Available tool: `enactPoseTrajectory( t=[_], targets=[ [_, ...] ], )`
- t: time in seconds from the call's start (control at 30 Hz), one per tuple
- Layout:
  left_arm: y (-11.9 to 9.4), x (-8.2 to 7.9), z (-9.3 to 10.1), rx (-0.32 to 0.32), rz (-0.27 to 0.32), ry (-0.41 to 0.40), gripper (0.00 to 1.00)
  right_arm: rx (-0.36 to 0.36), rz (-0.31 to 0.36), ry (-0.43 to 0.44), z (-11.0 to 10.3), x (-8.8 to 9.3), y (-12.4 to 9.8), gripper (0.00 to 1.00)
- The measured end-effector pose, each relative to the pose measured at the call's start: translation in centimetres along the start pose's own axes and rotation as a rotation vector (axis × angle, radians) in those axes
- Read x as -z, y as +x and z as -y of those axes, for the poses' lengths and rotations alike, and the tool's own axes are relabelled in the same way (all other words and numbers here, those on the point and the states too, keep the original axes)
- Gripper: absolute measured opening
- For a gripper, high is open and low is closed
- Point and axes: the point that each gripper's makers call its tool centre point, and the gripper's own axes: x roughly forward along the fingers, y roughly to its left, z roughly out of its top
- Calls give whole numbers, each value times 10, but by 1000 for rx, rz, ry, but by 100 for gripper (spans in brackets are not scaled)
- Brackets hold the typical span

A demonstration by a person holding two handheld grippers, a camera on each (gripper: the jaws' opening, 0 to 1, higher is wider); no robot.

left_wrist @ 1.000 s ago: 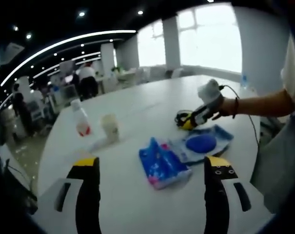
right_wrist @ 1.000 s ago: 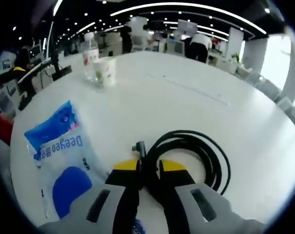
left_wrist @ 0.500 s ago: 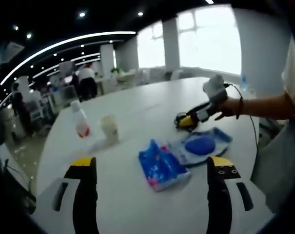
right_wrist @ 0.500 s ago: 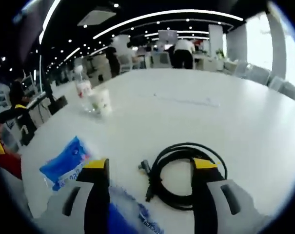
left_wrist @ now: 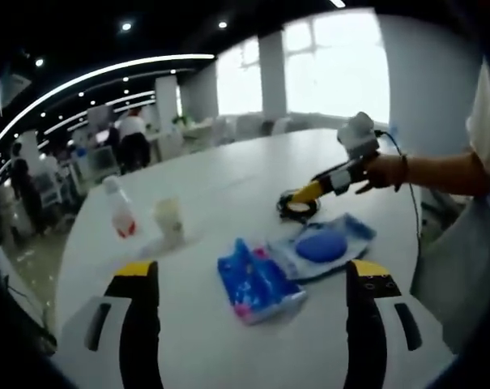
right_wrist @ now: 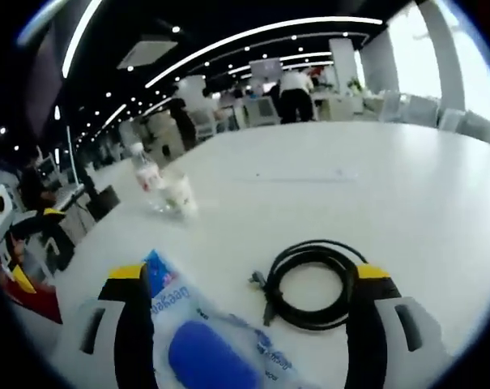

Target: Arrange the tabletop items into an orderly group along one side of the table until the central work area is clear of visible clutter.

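Clutter sits grouped on the white worktop (left_wrist: 228,182). In the left gripper view, a blue patterned packet (left_wrist: 257,282) lies nearest, just beside and partly against a clear pouch with a dark blue oval (left_wrist: 325,245) on its right. Beyond the pouch rests a coiled black cable (left_wrist: 297,208). Farther left stand a paper cup (left_wrist: 169,222) and a plastic water bottle with a red label (left_wrist: 119,217), close together and well apart from the packets.

The left claw (left_wrist: 253,301) hangs near the worktop edge with its jaws wide apart, holding nothing; the blue packet lies between them in the view but farther off. The right claw (left_wrist: 303,193) reaches in from the right, held by a hand (left_wrist: 378,172), its yellow tip just above the cable coil.

In the right gripper view, the right claw (right_wrist: 254,301) has its jaws spread wide and empty. The black cable (right_wrist: 309,279) lies coiled on the worktop (right_wrist: 390,194) ahead, between the jaws and nearer the right one. The pouch (right_wrist: 200,344) lies near left, lettered side up. The cup (right_wrist: 178,193) and bottle (right_wrist: 147,174) stand touching at far left. Desks and standing people fill the office behind.
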Motion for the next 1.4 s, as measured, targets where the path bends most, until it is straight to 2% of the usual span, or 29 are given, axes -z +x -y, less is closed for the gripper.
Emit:
enactPoseTrajectory(
  t=[0.13, 0.4, 0.67, 0.77, 0.9, 1.03, 1.17, 1.4],
  targets=[
    [4, -3, 8, 34, 10, -15, 93, 0, 12, 8, -4, -3, -19, 99],
    [15, -11, 25, 105, 1, 55, 93, 25, 9, 0, -6, 3, -47, 99],
    [34, -9, 42, 183, -31, 118, 91, 38, -23, 8, -4, 18, -69, 99],
    [44, -12, 49, 233, -31, 131, 90, 38, -38, 12, -6, 25, -74, 99],
    [57, -17, 55, 260, -30, 156, 89, 28, -64, 15, -11, 35, -79, 97],
    [66, -17, 61, 289, -32, 136, 88, 14, -90, 35, -12, 45, -79, 96],
    [77, -10, 65, 315, -55, 85, 86, 4, -113, 64, -12, 56, -78, 93],
    [99, 5, 62, 308, -99, 46, 77, 17, -197, 102, -9, 86, -80, 88]
  ],
)
